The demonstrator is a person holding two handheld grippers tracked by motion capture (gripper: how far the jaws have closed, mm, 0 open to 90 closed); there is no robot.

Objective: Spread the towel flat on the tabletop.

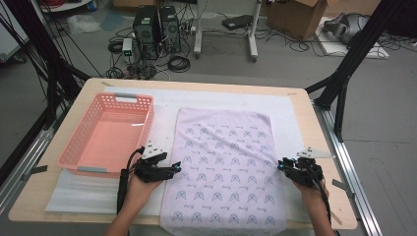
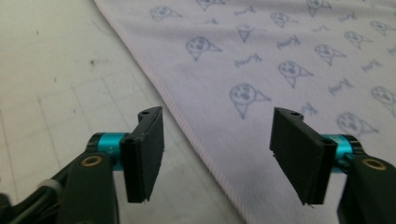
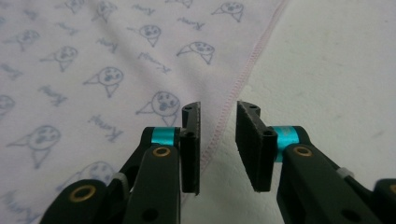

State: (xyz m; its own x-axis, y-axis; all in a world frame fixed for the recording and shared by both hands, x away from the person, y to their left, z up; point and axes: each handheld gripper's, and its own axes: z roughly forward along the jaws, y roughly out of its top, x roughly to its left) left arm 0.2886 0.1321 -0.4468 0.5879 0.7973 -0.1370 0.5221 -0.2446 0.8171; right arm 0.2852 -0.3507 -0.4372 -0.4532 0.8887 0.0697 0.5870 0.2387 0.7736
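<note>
On the white mat (image 1: 290, 105) that covers the wooden table (image 1: 314, 147), a pale purple towel (image 1: 223, 167) printed with small blue figures is lying flat, its near end hanging a little over the table's front edge. The left gripper (image 1: 176, 168) is sitting at the towel's left edge, just in front of the near right corner of a pink basket (image 1: 105, 132). In the left gripper view its jaws are standing wide apart, one over the bare mat (image 2: 56, 93) and the other over the towel (image 2: 261, 60), with the stitched hem running between them and nothing being pinched. The right gripper (image 1: 280, 165) is resting at the towel's right edge, opposite the left one. In the right gripper view its jaws are standing narrow, with a small gap, straddling the hem of the towel (image 3: 93, 56) without pressing on it; the mat (image 3: 336, 70) is showing beside them.
</note>
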